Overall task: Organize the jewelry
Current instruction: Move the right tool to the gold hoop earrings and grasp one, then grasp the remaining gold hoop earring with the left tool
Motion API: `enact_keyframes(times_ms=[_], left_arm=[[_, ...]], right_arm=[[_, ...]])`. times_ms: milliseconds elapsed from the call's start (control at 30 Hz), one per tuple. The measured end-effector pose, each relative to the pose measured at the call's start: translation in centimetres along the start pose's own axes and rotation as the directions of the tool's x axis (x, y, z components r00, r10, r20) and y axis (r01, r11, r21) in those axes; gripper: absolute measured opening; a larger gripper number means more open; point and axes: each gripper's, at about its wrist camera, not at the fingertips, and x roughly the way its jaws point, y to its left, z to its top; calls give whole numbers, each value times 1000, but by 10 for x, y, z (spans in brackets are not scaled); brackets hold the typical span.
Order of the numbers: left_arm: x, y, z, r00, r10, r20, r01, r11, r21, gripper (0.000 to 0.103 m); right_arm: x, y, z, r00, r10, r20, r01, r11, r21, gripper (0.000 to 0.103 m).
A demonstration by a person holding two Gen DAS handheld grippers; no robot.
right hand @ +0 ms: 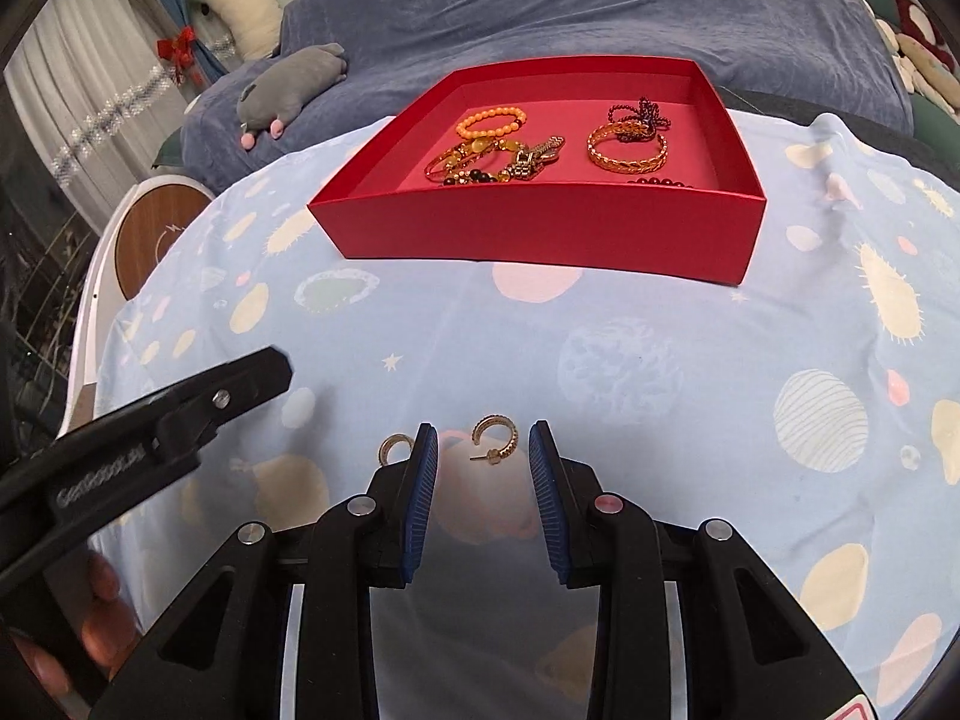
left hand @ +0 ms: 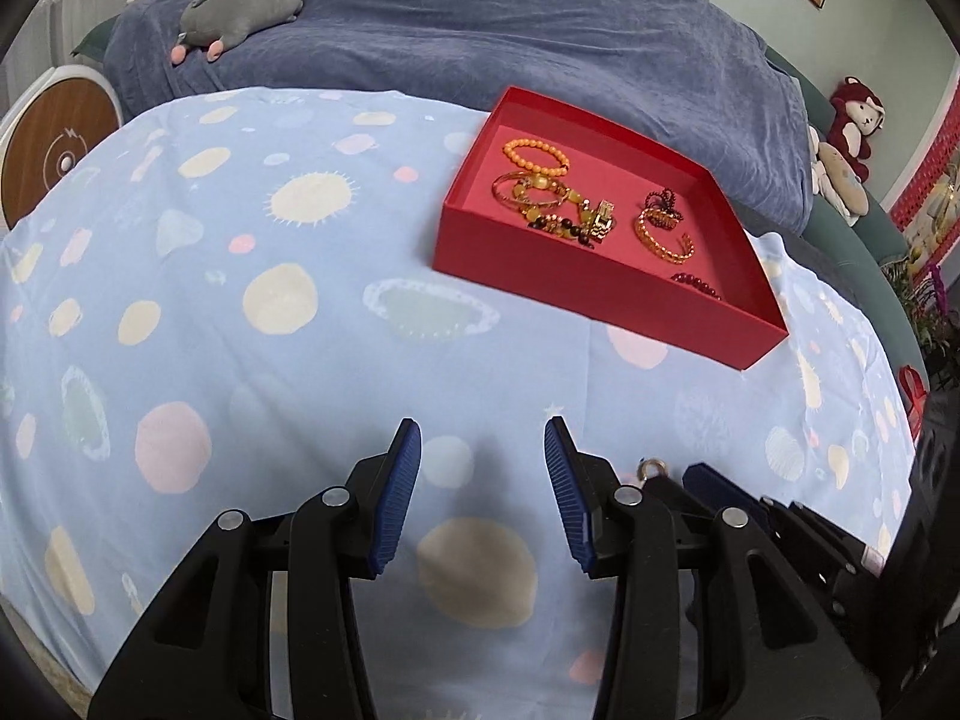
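A red box (right hand: 540, 222) (left hand: 576, 294) on the patterned sheet holds an orange bead bracelet (right hand: 489, 120) (left hand: 536, 157), gold bangles (right hand: 627, 150) (left hand: 663, 234), dark bead strands and other pieces. Two gold hoop earrings lie on the sheet. One earring (right hand: 493, 438) lies between my right gripper's (right hand: 483, 450) open fingers. The other earring (right hand: 393, 447) (left hand: 650, 470) lies just left of the right gripper's left finger. My left gripper (left hand: 483, 450) is open and empty over the sheet, left of the right gripper.
A grey plush toy (left hand: 240, 12) lies on the blue blanket (left hand: 540, 30) behind the box. A round wooden-topped device (left hand: 54, 150) stands at the left. Stuffed animals (left hand: 852, 138) sit at the far right.
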Motion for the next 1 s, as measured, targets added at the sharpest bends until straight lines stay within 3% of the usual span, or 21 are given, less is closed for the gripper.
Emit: enact_keyframes(times_ms=[200,333,500,1000], left_arm=[[3,6,-13,1000,9,-24,-9,1000,-5,41],[2,4,-14,1000,8,-23,-8,1000,0,41],[3,-1,-16,1000,5,-27,-5,1000,18,41],[21,-43,-27,998,-30,-59,34,996,78,47]], right_arm=[[9,7,0,999,-40,-1,40,999,-36,28],[12,12,1,997,-77,1,77,994,-74,16],[9,10,0,997,-79,-5,79,994,-78,16],[-36,-32,-21,996,-83,12,82,995,62,16]])
